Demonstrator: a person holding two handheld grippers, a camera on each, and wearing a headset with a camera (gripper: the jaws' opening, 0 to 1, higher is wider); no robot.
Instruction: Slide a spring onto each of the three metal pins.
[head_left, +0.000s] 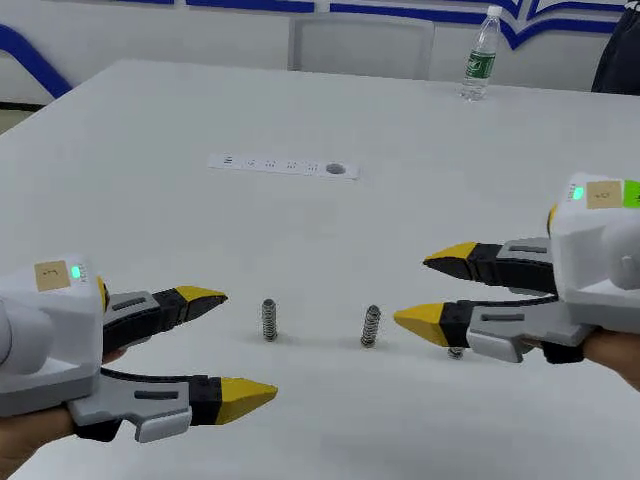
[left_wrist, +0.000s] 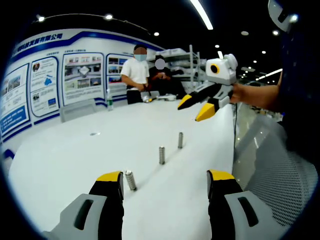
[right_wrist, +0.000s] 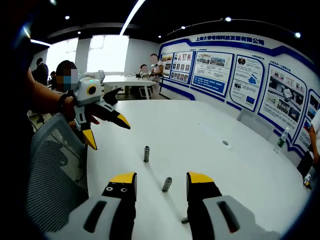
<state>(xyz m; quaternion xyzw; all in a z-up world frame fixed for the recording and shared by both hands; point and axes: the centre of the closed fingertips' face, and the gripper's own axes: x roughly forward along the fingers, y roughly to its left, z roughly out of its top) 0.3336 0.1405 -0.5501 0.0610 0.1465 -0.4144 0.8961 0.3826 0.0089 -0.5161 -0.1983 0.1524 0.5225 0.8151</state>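
Two upright springs (head_left: 269, 320) (head_left: 371, 326) stand in a row on the white table (head_left: 330, 230). A third, shorter grey pin (head_left: 456, 352) peeks out beneath my right gripper's lower jaw; whether it carries a spring I cannot tell. My left gripper (head_left: 240, 345) is open, left of the row, holding nothing. My right gripper (head_left: 415, 290) is open too, hovering at the row's right end. In the left gripper view the open gripper (left_wrist: 165, 177) has the nearest spring (left_wrist: 130, 180) by its left jaw. The right gripper view has the gripper (right_wrist: 161, 177) open, with a spring (right_wrist: 167, 184) between its tips.
A white socket strip (head_left: 283, 165) is set into the table further back. A water bottle (head_left: 482, 55) stands at the far right edge, and a chair (head_left: 360, 45) is behind the far edge. A mesh chair back (right_wrist: 55, 170) is close by the table's near side.
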